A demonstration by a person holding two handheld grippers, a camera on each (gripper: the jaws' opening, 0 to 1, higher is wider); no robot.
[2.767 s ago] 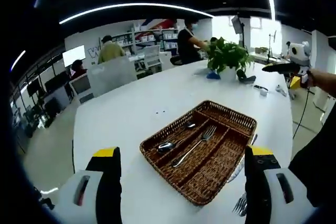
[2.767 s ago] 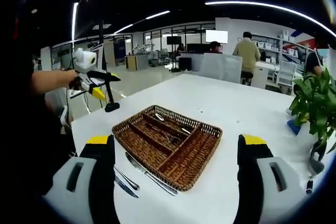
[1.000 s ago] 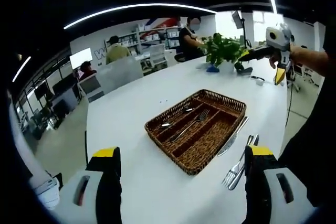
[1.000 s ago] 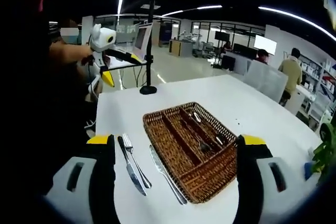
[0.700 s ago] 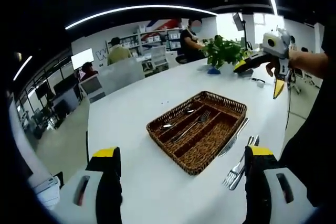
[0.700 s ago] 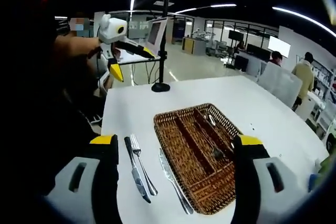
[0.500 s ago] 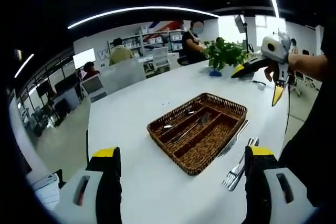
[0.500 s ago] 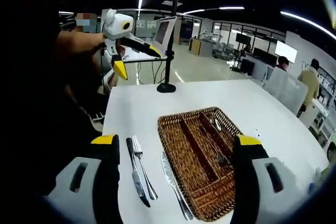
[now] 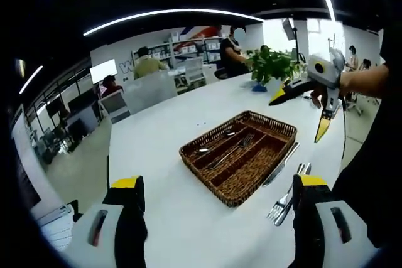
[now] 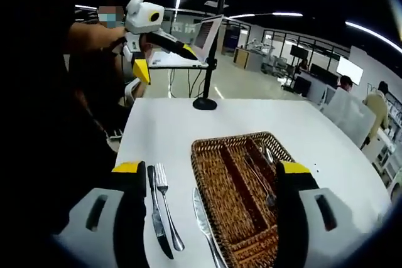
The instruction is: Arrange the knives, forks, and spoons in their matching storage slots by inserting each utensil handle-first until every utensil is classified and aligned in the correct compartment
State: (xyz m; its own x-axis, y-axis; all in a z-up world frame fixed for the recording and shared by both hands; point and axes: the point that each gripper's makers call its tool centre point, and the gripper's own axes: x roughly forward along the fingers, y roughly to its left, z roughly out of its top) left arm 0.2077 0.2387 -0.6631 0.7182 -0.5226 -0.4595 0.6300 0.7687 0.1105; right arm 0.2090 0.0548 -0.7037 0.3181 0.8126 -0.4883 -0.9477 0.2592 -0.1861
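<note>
Basket, centre frame: spoon and fork already slotted. Loose fork and two knives lower left, beside it. Right gripper wide open, empty; left gripper likewise. Advice: descend squarely, pinch one handle only.

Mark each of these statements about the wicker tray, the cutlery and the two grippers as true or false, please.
1. The brown wicker cutlery tray already holds a metal fork and a spoon. True.
2. Every knife lies inside the tray. False: a metal knife lies on the white table beside the tray, and a second knife with a fork lies farther out.
3. The left gripper holds a spoon. False: its jaws are open and empty.
4. The right gripper is open. True.
5. A green potted plant stands on the table. True.
</note>
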